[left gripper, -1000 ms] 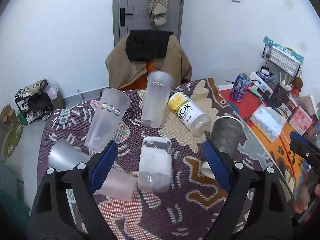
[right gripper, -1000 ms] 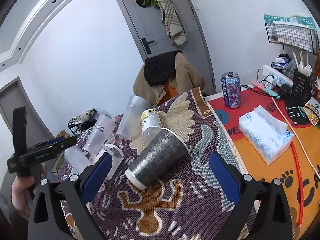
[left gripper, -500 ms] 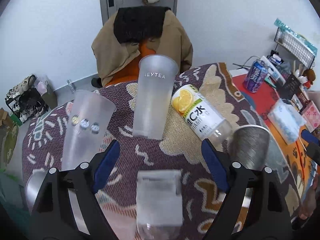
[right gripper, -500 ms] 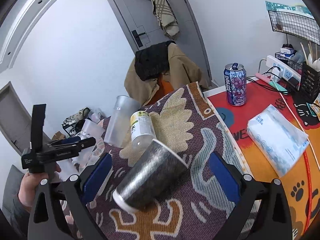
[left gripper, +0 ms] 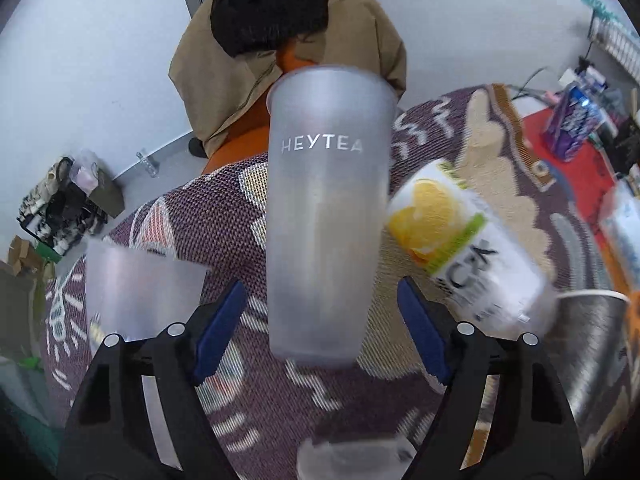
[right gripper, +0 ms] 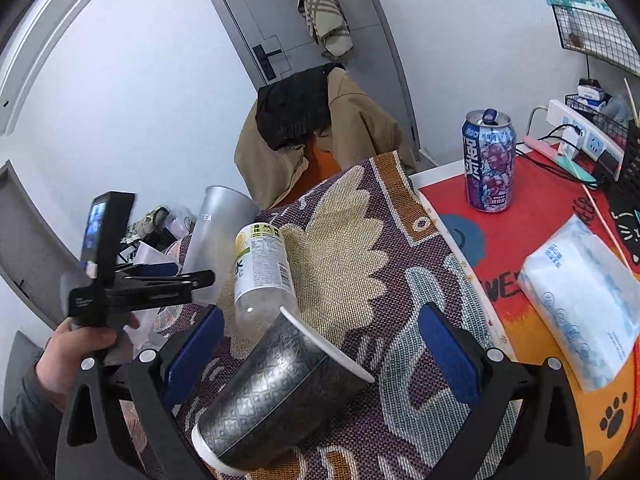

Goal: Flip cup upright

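A tall frosted HEYTEA cup (left gripper: pixel 326 216) lies on its side on the patterned cloth, base toward me, mouth toward the chair. My left gripper (left gripper: pixel 320 320) is open, its blue pads either side of the cup's base, apart from it. The cup also shows in the right wrist view (right gripper: pixel 218 236), with the left gripper (right gripper: pixel 160 280) beside it. A dark embossed paper cup (right gripper: pixel 280 392) lies on its side between the open jaws of my right gripper (right gripper: pixel 320 344); it also shows in the left wrist view (left gripper: pixel 592 360).
A lemon drink bottle (left gripper: pixel 464 248) lies right of the HEYTEA cup. Another frosted cup (left gripper: pixel 140 288) lies at left. A drink can (right gripper: pixel 489 160) and a tissue pack (right gripper: pixel 580 300) sit on the red mat. A chair with a coat (right gripper: pixel 316 136) stands behind the table.
My left gripper has moved forward over the table to the HEYTEA cup, which now fills the view between the pads. My right gripper has come closer to the dark cup.
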Demonstrator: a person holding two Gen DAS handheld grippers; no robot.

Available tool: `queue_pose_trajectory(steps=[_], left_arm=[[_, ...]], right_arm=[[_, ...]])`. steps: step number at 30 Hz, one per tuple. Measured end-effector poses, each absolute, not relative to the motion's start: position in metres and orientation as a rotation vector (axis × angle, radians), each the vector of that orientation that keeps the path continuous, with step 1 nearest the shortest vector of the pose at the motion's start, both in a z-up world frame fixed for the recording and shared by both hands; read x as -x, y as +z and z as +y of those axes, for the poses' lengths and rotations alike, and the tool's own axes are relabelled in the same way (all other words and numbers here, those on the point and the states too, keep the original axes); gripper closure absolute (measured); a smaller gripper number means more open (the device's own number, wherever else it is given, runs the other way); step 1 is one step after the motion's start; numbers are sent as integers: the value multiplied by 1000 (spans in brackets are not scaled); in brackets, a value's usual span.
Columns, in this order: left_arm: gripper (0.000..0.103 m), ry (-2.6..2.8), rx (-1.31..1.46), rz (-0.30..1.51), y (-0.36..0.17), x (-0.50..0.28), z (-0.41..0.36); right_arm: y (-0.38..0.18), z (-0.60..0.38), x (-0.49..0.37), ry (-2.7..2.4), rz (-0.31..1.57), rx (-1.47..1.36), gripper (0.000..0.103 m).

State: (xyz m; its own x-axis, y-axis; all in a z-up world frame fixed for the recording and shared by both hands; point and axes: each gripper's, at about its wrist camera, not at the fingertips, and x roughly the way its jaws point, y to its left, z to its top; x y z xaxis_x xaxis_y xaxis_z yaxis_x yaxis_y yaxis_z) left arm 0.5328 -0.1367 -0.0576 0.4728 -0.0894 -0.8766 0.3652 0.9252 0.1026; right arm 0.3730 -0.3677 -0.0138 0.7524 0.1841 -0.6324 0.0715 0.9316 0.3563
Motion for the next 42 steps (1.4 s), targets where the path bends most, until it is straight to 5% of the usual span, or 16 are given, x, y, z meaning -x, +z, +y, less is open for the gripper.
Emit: queue_pose_trajectory(steps=[3, 5, 8, 25, 42], left_arm=[[26, -286, -302, 1087, -66, -547, -140], [38, -290, -311, 1100, -66, -552, -142], [41, -288, -335, 1109, -63, -552, -146], [42, -340, -303, 942, 38, -446, -139], [42, -433, -225, 940, 68, -295, -103]], right_arm=[[-17, -369, -374, 60, 726, -376, 8], [-18, -370, -375, 60, 729, -376, 8], [-18, -372, -373, 58, 725, -375, 8], [6, -381, -302, 74, 670, -484, 8], [-4, -366, -192, 129, 645, -623, 8]])
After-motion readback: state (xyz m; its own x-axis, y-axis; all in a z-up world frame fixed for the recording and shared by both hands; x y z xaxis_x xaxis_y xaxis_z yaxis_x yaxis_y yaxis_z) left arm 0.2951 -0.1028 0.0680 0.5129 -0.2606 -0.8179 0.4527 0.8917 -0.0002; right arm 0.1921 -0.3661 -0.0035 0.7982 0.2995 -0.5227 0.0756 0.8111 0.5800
